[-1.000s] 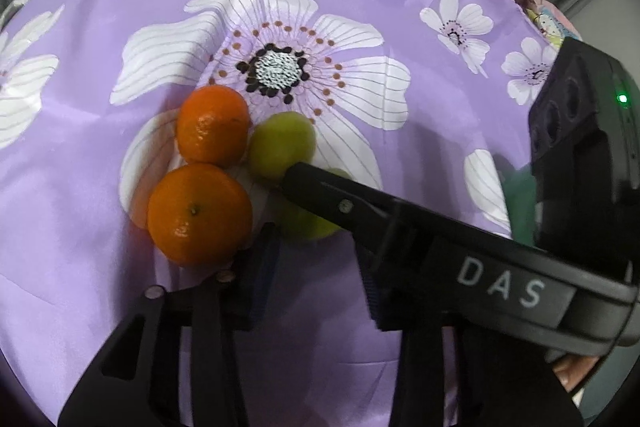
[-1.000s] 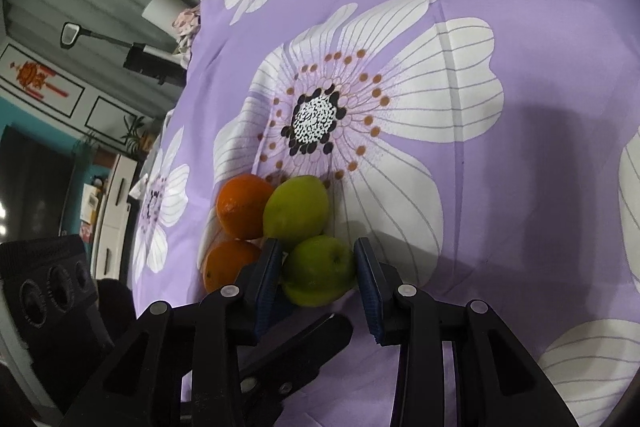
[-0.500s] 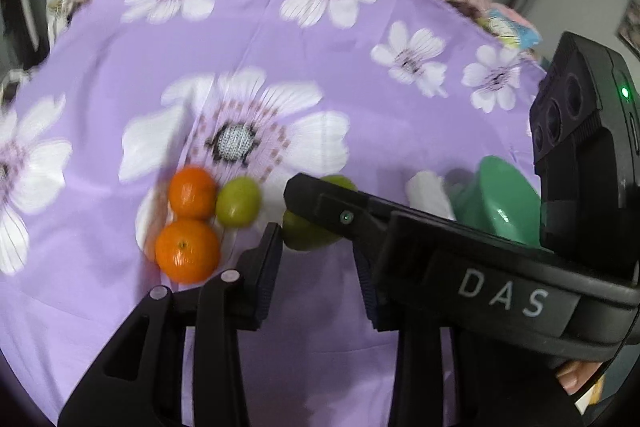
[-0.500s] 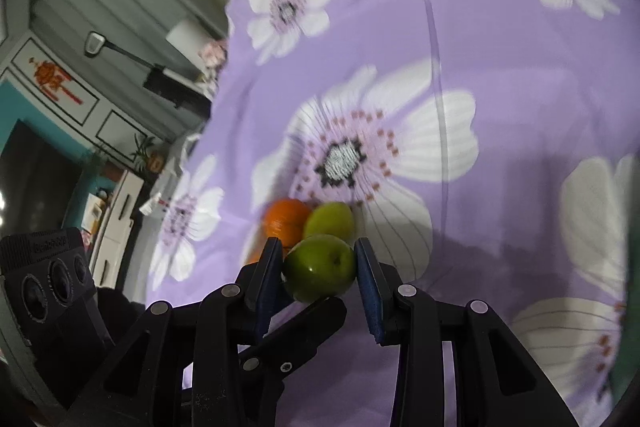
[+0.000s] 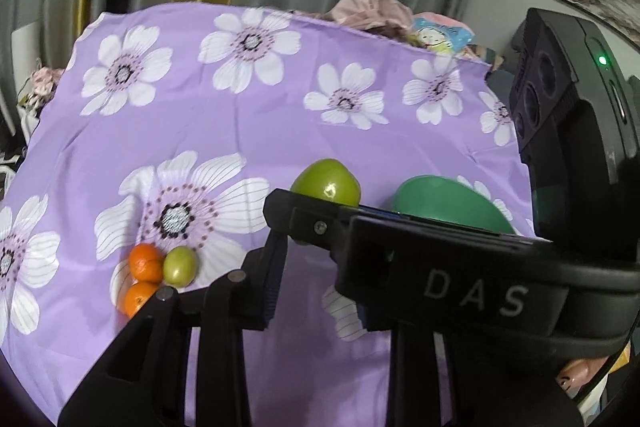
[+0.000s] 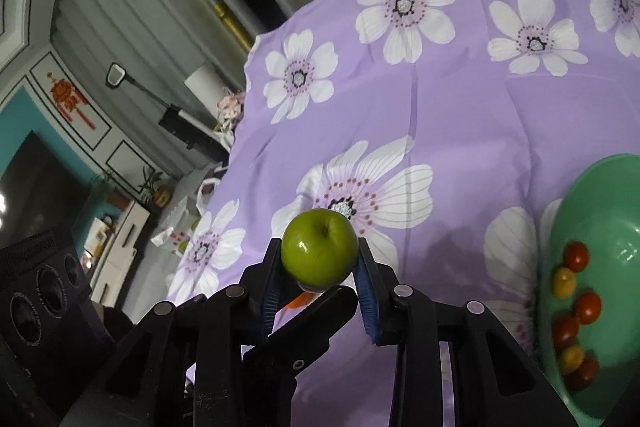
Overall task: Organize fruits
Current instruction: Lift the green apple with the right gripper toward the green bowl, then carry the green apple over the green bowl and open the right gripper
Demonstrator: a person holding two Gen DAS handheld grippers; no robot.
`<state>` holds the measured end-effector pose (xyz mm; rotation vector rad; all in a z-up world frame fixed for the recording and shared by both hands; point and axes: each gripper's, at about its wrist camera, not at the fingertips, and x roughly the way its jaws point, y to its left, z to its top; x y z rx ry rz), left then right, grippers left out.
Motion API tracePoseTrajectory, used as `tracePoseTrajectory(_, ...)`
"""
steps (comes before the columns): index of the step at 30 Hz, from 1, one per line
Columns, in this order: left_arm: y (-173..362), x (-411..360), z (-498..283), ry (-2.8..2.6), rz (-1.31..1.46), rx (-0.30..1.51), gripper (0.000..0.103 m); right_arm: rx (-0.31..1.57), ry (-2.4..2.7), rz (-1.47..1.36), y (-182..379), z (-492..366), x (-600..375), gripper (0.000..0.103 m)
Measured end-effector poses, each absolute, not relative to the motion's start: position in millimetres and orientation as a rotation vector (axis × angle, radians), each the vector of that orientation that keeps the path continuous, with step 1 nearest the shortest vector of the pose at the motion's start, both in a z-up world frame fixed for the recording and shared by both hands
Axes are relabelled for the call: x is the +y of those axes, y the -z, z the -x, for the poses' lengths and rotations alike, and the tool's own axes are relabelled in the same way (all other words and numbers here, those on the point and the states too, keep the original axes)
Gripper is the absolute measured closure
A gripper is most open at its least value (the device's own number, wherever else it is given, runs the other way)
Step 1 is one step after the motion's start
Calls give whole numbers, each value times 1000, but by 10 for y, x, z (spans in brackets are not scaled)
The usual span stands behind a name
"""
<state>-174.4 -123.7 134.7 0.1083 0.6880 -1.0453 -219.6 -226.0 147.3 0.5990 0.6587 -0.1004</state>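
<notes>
Between the blue pads of the right gripper (image 6: 319, 267) sits a green apple (image 6: 319, 247), clamped on both flanks and held up off the purple floral cloth (image 6: 460, 99). Apple is nearly round, no clear long axis; its stem dimple faces the right wrist camera, tilted slightly up. To its right, well apart, a green bowl (image 6: 608, 211) holds small red and yellow tomatoes (image 6: 576, 307). Left gripper (image 5: 316, 287): one finger visible, the other hidden behind the right gripper's body, so I cannot tell its spread; nothing seen in it. On the cloth beyond it, two oranges (image 5: 146, 263) and a second green fruit (image 5: 181, 265) lie touching in a cluster.
</notes>
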Motion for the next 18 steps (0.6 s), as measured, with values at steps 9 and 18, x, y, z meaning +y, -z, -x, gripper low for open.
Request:
tracePoseTrajectory(9, -1551, -1451, 2016, 1124, -99, 626, 75, 581, 178, -562, -1706, 2528, -2423, 67)
tracePoseTrajectory(18, -1661, -1793, 2325, 1215, -139, 588, 75, 515, 255, -578, -1828, 2924, -2722, 67)
